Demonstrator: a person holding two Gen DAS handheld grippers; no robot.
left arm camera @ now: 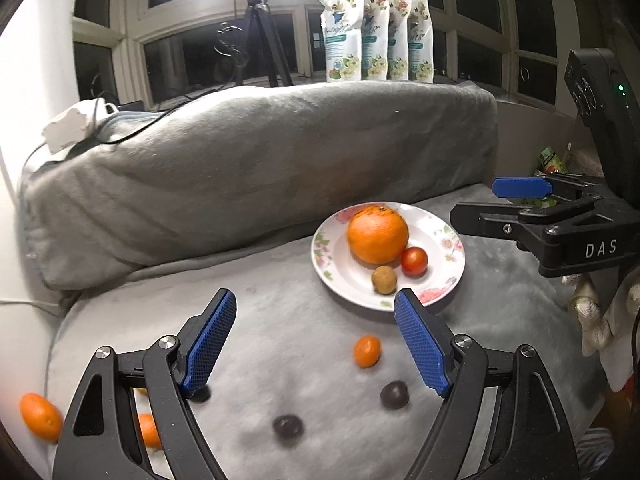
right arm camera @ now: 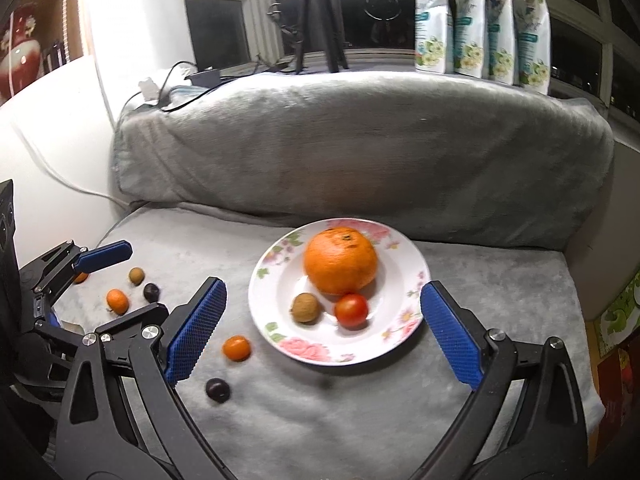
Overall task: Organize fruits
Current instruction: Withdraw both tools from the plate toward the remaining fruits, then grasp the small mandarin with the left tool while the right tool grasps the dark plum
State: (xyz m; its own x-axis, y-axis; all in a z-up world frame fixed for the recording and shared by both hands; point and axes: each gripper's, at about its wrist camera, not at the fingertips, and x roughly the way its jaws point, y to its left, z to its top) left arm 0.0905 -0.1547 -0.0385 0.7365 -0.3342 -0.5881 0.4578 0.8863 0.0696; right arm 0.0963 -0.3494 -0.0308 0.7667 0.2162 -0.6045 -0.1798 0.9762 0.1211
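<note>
A floral white plate (right arm camera: pixel 404 322) (left arm camera: pixel 450 276) lies on the grey blanket and holds a large orange (right arm camera: pixel 340 260) (left arm camera: pixel 377 234), a red tomato (right arm camera: pixel 351 310) (left arm camera: pixel 414 262) and a small brown fruit (right arm camera: pixel 305 307) (left arm camera: pixel 384 279). Loose on the blanket are kumquats (right arm camera: pixel 237 348) (left arm camera: pixel 367 351) and dark round fruits (right arm camera: pixel 217 389) (left arm camera: pixel 394 395). More small fruits (right arm camera: pixel 117 301) lie further left. My right gripper (right arm camera: pixel 322 286) (left arm camera: pixel 476 200) hovers open before the plate with nothing between its fingers. My left gripper (left arm camera: pixel 315 296) (right arm camera: pixel 116 252) is open and empty above the loose fruits.
A long grey cushion (left arm camera: pixel 260 168) (right arm camera: pixel 360 152) closes off the back of the blanket. Behind it on the windowsill stand several floral pouches (left arm camera: pixel 376 36) and a tripod (left arm camera: pixel 260 28). A white power strip (left arm camera: pixel 66 128) with cables lies at the left. Colourful packets (right arm camera: pixel 616 320) sit at the right.
</note>
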